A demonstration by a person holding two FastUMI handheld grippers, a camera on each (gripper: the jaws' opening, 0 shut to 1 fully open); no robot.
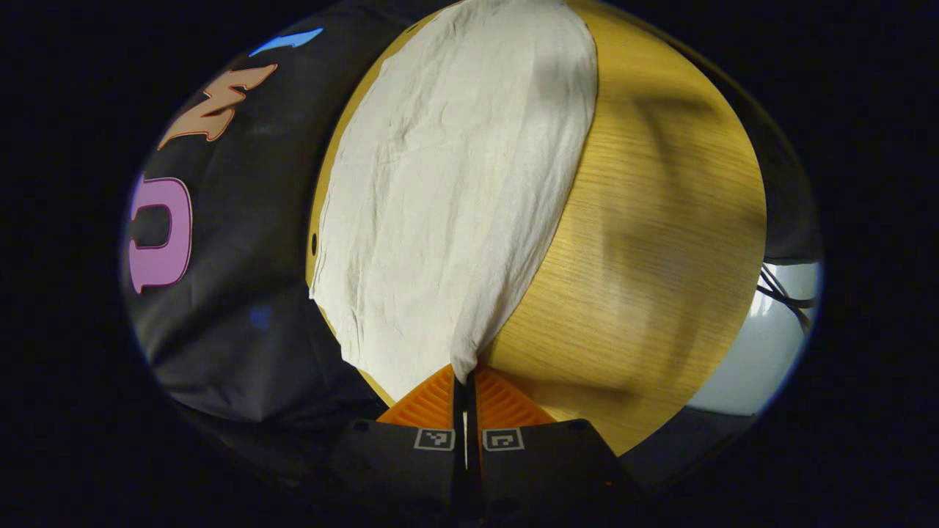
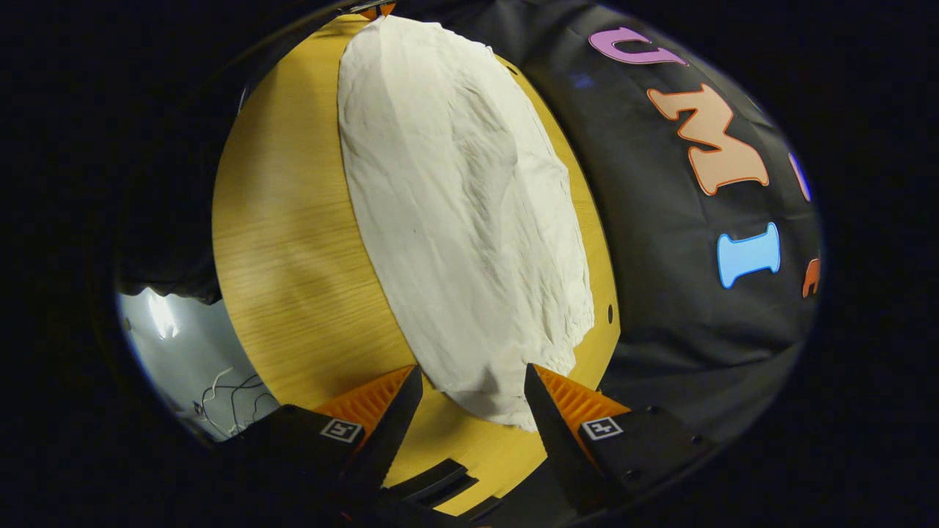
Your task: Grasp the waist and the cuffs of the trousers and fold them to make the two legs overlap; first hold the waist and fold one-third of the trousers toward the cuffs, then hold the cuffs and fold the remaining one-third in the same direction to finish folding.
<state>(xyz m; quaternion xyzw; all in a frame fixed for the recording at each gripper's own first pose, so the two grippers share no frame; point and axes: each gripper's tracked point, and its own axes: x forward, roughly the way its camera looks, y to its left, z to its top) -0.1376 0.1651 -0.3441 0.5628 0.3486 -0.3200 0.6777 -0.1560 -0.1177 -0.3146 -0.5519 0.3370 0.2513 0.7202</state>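
Cream trousers point(image 1: 455, 191) lie flat and lengthwise on the wooden table point(image 1: 660, 242). My left gripper point(image 1: 466, 381) is shut on one near corner of the cloth, which rises in a pinched ridge from the fingers. In the right gripper view the trousers point(image 2: 462, 205) run away from me to the far end, where the left gripper point(image 2: 375, 10) shows small at the top. My right gripper point(image 2: 473, 400) is open, its fingers standing on either side of the trousers' near end, just above the table point(image 2: 293, 242). I cannot tell which end is the waist.
The black booth cloth point(image 2: 682, 308) hangs close along one long side of the table, next to the trousers. On the other side is a broad strip of bare wood, then the table edge and pale floor with cables point(image 2: 220, 396).
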